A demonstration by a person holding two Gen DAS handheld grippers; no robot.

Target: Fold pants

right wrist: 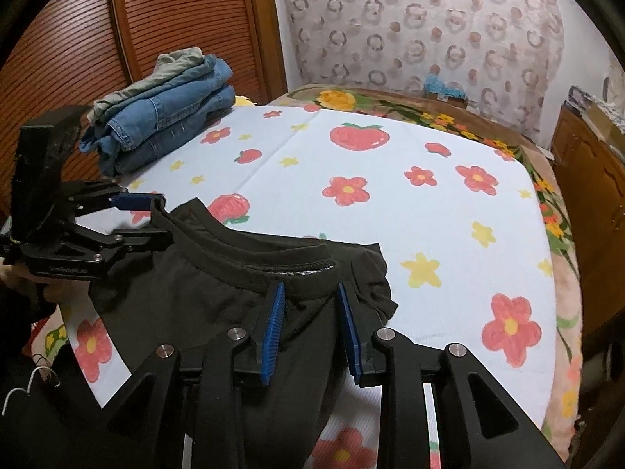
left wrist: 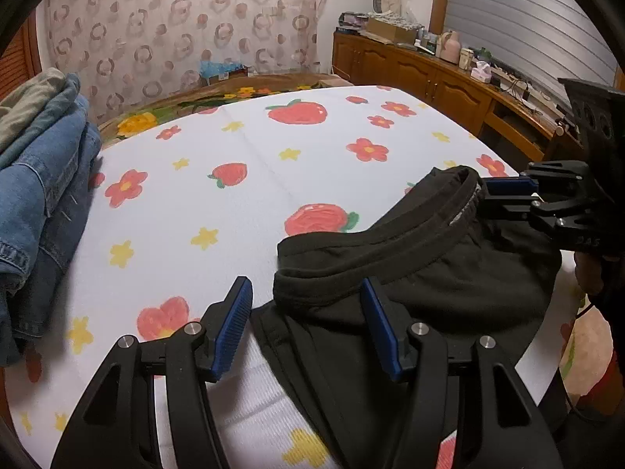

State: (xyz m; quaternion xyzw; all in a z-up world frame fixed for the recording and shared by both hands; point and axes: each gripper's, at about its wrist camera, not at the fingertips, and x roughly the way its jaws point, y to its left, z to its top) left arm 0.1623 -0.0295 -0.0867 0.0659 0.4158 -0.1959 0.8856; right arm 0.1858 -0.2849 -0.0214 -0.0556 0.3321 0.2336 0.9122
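The blue pads of the left gripper [left wrist: 306,312] were seen standing wide apart. One end of the black waistband [left wrist: 390,242] lay in the gap; the cloth was met by the right-hand pad only, while the left-hand pad was left clear of it, so nothing was pinched. From the right wrist view the same left gripper [right wrist: 160,217] was shown with one finger above and one below that end of the waistband [right wrist: 254,254].

The pads of the right gripper [right wrist: 310,293] were set at a narrow gap. Black cloth lay under and between them, just short of the waistband, yet no pressing of the pads on it could be made out. In the left wrist view the right gripper [left wrist: 488,197] was seen at the other end of the waistband, its fingers slightly parted around the hem.

The pants [left wrist: 429,273] were spread flat near the front edge of the bed, waistband turned away from both cameras, legs running back under the grippers. They rested on a white sheet [left wrist: 254,156] printed with strawberries and flowers.

A stack of folded jeans [right wrist: 164,117] was placed at the far left corner of the sheet, well apart from the pants [right wrist: 195,285]. Beyond it a slatted wooden door [right wrist: 78,39] was visible, a patterned curtain [left wrist: 175,19] behind the bed, and a cluttered wooden sideboard [left wrist: 429,74] along the right.
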